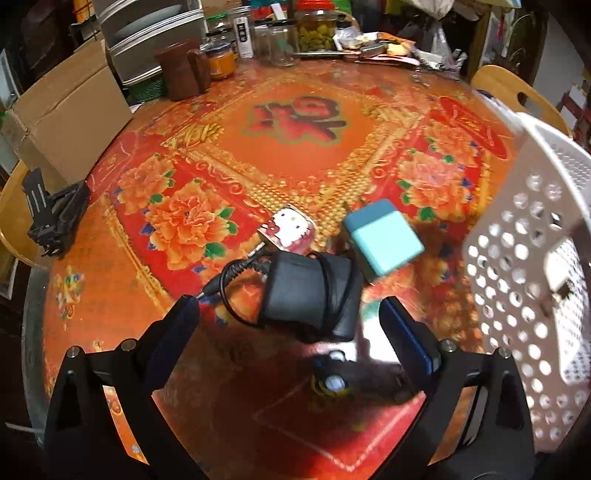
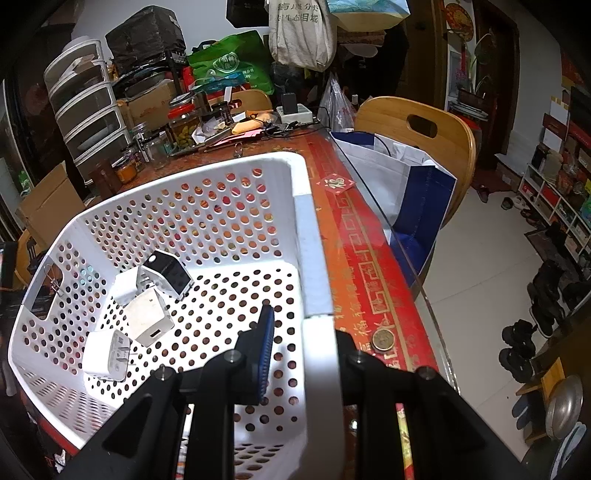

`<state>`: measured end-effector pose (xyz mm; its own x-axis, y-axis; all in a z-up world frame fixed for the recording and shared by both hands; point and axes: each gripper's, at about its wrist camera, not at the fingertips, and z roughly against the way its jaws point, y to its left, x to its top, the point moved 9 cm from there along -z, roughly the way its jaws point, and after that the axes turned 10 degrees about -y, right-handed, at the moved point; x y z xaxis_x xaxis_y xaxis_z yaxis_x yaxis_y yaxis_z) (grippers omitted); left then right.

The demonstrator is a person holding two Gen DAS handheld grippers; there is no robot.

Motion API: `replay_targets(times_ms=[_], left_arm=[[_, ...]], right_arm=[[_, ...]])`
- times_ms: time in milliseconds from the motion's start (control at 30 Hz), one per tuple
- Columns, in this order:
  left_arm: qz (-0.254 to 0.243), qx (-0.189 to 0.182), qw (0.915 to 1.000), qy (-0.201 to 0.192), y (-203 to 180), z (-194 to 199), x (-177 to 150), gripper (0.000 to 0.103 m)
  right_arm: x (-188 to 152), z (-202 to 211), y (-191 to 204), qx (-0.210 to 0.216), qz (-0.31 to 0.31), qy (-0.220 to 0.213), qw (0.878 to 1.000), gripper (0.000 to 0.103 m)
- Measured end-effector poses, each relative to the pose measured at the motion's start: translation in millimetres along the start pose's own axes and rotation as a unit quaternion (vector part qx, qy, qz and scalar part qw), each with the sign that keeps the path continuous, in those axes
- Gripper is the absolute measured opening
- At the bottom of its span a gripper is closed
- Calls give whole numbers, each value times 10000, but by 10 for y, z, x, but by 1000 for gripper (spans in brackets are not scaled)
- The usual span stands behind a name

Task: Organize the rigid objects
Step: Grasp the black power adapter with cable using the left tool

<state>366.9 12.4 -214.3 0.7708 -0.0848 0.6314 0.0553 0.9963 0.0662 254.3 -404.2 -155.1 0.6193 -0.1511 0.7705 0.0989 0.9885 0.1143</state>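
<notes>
In the left wrist view my left gripper (image 1: pixel 288 314) is open, its fingers on either side of a black power adapter (image 1: pixel 310 293) wrapped in its cable. Behind it lie a Hello Kitty plug (image 1: pixel 290 230) and a teal cube charger (image 1: pixel 384 240). The white perforated basket (image 1: pixel 532 258) stands tilted at the right. In the right wrist view my right gripper (image 2: pixel 306 332) is shut on the basket's right wall (image 2: pixel 317 280). Inside lie a black-and-white charger (image 2: pixel 166 273) and several white chargers (image 2: pixel 147 317).
Jars (image 1: pixel 314 29), a brown jug (image 1: pixel 177 70) and clutter line the table's far edge. A cardboard box (image 1: pixel 66 110) and a black clamp (image 1: pixel 51 218) are at the left. A coin (image 2: pixel 382 339) lies near the table's right edge, beside a wooden chair (image 2: pixel 417 133) with a bag.
</notes>
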Motion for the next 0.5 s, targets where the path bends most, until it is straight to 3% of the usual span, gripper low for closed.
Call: replay_targets(times_ms=[100, 133, 167, 333, 500], left_arm=[[11, 12, 10000, 47, -26, -94, 1, 93], [10, -10, 10000, 76, -39, -121, -7, 82], [13, -51, 9999, 107, -50, -130, -21, 78], [-31, 11, 10000, 21, -12, -104, -9, 69], [162, 186, 9991, -344, 220, 145, 68, 68]], right_arm=[[0, -1, -9, 1, 15, 11, 10000, 22], [2, -3, -14, 2, 16, 14, 10000, 22], [3, -3, -15, -2, 20, 13, 10000, 22], [11, -8, -13, 26, 11, -5, 10000, 22], [16, -7, -12, 60, 28, -11, 10000, 22]])
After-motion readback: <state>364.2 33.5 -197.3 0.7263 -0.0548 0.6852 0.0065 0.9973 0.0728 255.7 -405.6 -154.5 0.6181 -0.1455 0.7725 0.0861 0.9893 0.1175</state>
